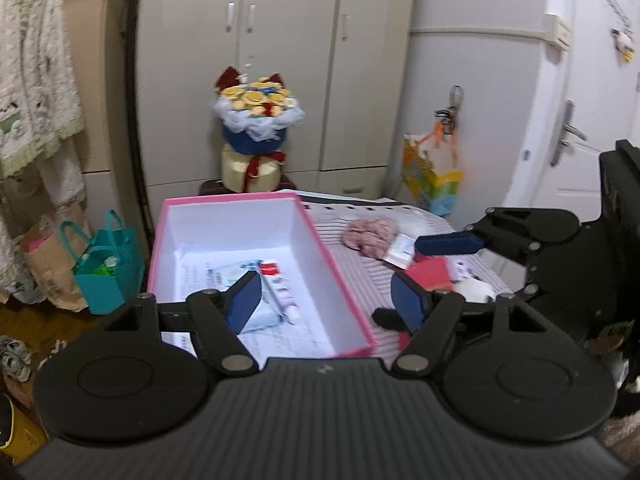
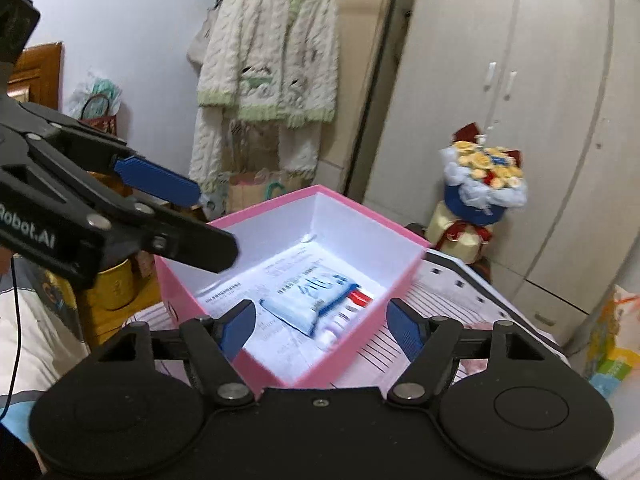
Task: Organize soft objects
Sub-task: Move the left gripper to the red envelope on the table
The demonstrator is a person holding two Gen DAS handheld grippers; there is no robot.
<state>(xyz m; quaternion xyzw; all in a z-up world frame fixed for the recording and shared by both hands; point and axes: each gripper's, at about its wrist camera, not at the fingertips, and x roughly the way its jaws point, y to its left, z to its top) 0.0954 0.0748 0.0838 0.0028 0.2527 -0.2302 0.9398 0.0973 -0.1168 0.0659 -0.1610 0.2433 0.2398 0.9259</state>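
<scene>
Both grippers hang over the pink box (image 1: 340,280) with nothing in them: the left gripper (image 1: 328,300) has its blue pads spread wide, and the right gripper (image 2: 322,322) stands just as open, empty air between its jaws. Down in the box lie a pale blue soft pack (image 2: 308,298) and a small tube (image 2: 344,316) on printed paper sheets (image 2: 240,292). Out on the striped bed cover (image 1: 360,272), right of the box, sits a pink fluffy bundle (image 1: 368,236) with a white tag, and beside it a red flat piece (image 1: 430,272) and something white and furry (image 1: 476,290). That pink bundle looks light and squashy, so it should give under the pads; I'd pinch it across its middle rather than by the tag. The cover itself looks soft and may bunch up. Around it: pale wardrobe doors (image 1: 280,60), a flower bouquet (image 1: 256,116), a teal bag (image 1: 108,272) on the floor, a knitted jacket (image 2: 272,60) hanging on the wall.
</scene>
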